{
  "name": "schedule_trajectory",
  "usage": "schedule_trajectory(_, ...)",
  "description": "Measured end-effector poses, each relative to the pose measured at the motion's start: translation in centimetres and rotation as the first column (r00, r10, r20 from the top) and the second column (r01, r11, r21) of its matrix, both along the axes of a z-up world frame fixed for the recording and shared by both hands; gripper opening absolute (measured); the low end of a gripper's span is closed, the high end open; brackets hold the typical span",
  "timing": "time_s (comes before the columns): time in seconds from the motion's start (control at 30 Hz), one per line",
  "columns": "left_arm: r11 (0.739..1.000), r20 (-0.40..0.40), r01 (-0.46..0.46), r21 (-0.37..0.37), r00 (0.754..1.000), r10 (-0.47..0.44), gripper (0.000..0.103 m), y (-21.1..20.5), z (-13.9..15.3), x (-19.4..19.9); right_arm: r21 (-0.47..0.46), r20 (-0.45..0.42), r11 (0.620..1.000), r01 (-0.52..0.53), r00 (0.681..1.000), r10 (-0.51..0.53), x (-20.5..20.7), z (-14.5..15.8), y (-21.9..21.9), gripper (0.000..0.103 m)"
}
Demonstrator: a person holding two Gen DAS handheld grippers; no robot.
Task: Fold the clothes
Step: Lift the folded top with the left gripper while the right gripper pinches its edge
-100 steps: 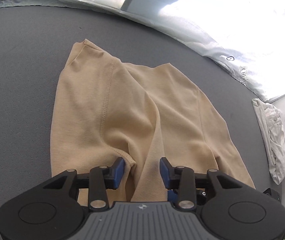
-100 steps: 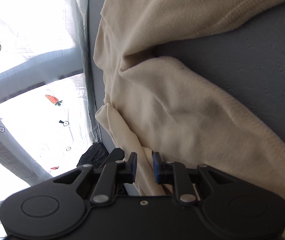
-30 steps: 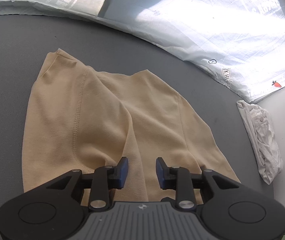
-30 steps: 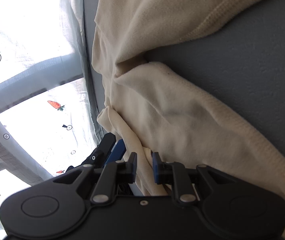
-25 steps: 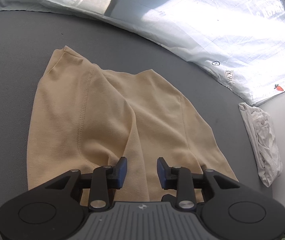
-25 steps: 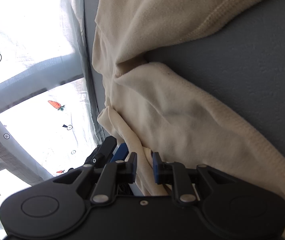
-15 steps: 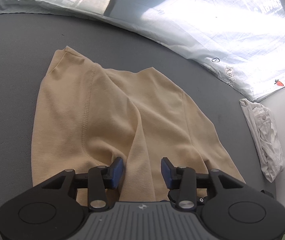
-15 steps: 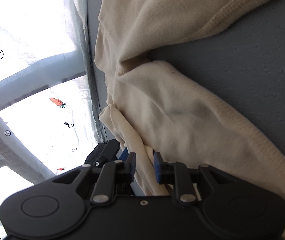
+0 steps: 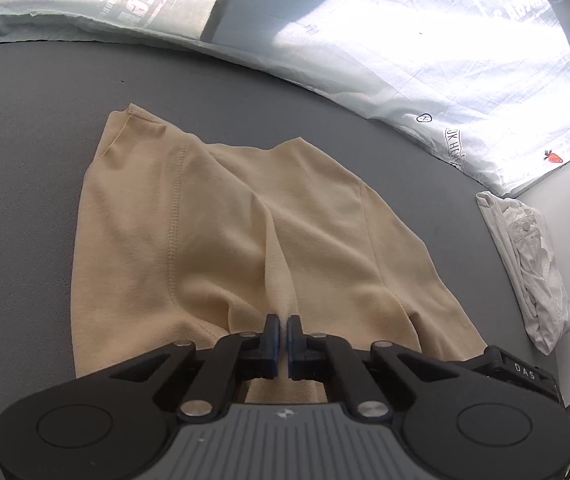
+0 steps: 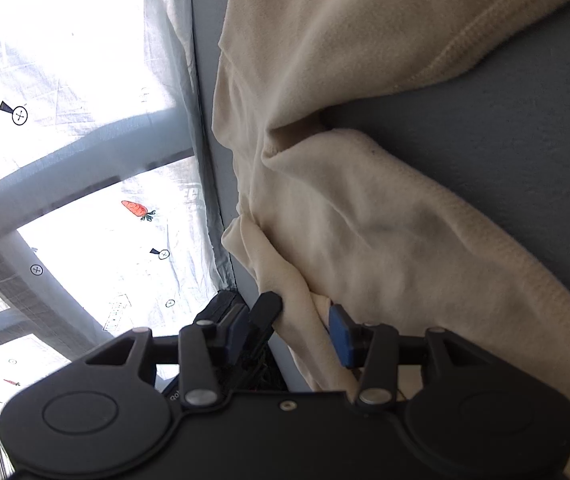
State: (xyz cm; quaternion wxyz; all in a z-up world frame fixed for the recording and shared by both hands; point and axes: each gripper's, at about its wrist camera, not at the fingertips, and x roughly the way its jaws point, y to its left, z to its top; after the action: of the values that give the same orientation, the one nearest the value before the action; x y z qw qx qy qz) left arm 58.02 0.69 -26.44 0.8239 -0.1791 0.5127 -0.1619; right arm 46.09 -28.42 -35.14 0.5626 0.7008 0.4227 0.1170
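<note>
A tan garment lies spread on the grey table, with a raised ridge running down its middle. My left gripper sits at the near end of that ridge, its jaws shut on the pinched fold. In the right wrist view the same garment looks cream, with stitched hems. My right gripper is at its edge, and its jaws are opening. A rolled fold of cloth lies between them, and the blue pad stands off from it.
A white sheet with carrot prints hangs behind the table's far edge, also visible as the sheet on the left. A crumpled white garment lies near the table's right edge. A black device part shows at lower right.
The left jaws, apart over the ridge before, have closed on it. The right jaws, nearly shut on the rolled fold, have spread apart. Neither hand has shifted much.
</note>
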Motion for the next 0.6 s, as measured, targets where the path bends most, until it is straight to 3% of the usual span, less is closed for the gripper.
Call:
schedule_trajectory(0.2,0.991,0.016,-0.103,-0.080,0.994,0.104,0.003,3.6,0.9,-1.3,-0.127,0.017,0.989,-0.072,0.997,0.075,0.4,1.3,0.9,0.045)
schedule_trajectory(0.33,0.974,-0.011,-0.193,-0.122,0.981,0.193,0.003,6.1,0.3,-1.7,-0.215,0.020,0.970,-0.115,0.992,0.122,0.9,2.1,2.0,0.038)
schedule_trajectory(0.5,0.941,-0.059,-0.260,-0.218,0.966,0.253,0.003,8.3,-0.8,-2.2,-0.247,0.029,0.955,-0.165,0.984,0.177,1.8,2.2,3.5,0.036)
schedule_trajectory(0.53,0.934,-0.068,-0.268,-0.235,0.963,0.260,0.003,8.4,-1.1,-2.3,-0.253,0.032,0.951,-0.177,0.981,0.191,2.0,2.2,3.8,0.033)
schedule_trajectory(0.6,0.925,-0.085,-0.283,-0.254,0.959,0.271,0.004,8.4,-1.6,-2.3,-0.279,0.049,0.940,-0.199,0.974,0.221,2.2,2.4,4.6,0.013)
